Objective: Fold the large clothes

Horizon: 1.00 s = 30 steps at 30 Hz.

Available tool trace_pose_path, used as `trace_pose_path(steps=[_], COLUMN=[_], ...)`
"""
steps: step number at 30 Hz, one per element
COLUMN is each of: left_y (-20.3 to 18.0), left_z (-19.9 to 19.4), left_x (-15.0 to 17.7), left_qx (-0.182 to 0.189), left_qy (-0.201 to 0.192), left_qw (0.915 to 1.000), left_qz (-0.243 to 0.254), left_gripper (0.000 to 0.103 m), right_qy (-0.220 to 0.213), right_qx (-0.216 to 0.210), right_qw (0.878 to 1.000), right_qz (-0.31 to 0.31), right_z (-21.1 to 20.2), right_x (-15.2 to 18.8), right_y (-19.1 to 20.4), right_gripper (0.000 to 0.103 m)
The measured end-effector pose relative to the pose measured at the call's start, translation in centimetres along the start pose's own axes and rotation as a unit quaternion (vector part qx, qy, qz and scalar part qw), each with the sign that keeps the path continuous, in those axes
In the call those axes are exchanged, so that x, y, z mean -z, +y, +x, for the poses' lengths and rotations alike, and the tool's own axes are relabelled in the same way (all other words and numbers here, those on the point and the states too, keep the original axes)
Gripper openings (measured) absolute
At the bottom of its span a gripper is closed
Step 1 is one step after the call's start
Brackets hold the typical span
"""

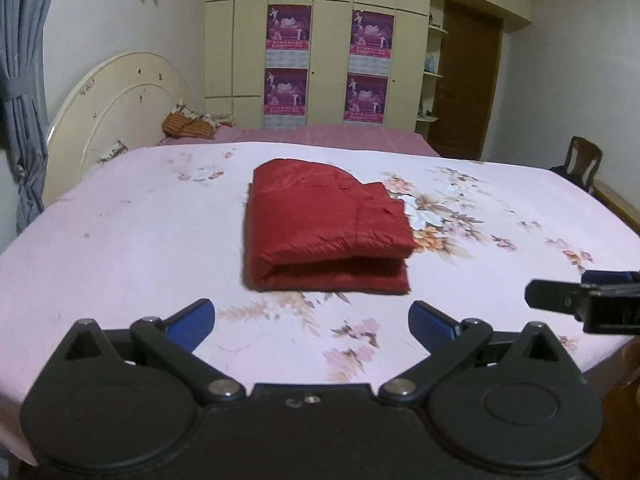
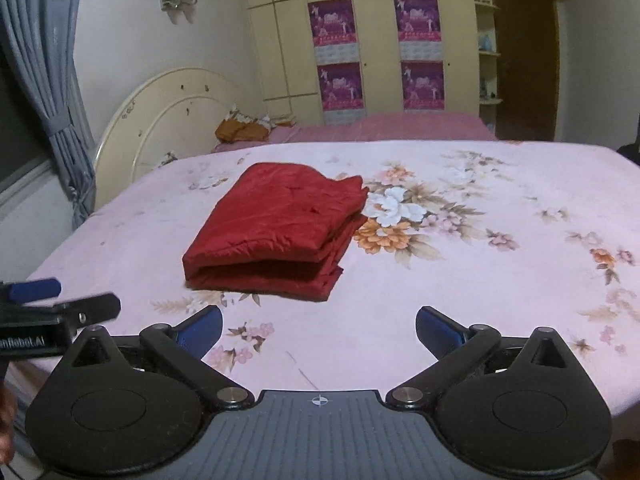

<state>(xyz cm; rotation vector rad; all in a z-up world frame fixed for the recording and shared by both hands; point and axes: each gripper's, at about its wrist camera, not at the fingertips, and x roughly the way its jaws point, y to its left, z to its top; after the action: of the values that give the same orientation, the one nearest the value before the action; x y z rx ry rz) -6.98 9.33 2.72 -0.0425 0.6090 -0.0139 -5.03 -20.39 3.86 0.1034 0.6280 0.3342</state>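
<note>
A red padded garment (image 1: 324, 228) lies folded into a thick rectangle on the pink floral bedsheet (image 1: 120, 240), its folded edge facing me. My left gripper (image 1: 312, 322) hovers over the near part of the bed, short of the garment, open wide with nothing between its blue pads. In the right wrist view the same red garment (image 2: 276, 228) sits ahead and slightly left, and my right gripper (image 2: 318, 330) is likewise open and empty, apart from the cloth. Each gripper shows at the side of the other's view: the right gripper (image 1: 580, 300) and the left gripper (image 2: 52, 300).
A cream headboard (image 1: 116, 108) stands at the left, with an orange pillow (image 1: 188, 124) on a second pink bed behind. Cream wardrobes (image 1: 320, 40) with purple posters, a brown door (image 1: 464, 80), a wooden chair (image 1: 580, 160) and a grey curtain (image 1: 20, 80) ring the room.
</note>
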Motion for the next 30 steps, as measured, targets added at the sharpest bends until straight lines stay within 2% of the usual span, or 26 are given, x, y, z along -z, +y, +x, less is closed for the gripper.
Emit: trace_pose_path(steps=[12,30], left_y=[-1.7,-2.1], left_z=[-1.4,-1.3], left_x=[0.4,0.3], left_qx=[0.007,-0.001], left_qy=[-0.015,-0.017], left_qw=[0.9999,0.9998], left_qz=[0.004,0.007], left_gripper=[0.103,0.103], right_qy=[-0.015,-0.015], right_qx=[0.013,0.009], right_qw=[1.000,1.000], right_qz=[-0.003,-0.007], right_z=[-3.0,-2.9], right_x=[0.4,0.1], right_y=[-0.6,-0.9], right_gripper=[0.102,0.102])
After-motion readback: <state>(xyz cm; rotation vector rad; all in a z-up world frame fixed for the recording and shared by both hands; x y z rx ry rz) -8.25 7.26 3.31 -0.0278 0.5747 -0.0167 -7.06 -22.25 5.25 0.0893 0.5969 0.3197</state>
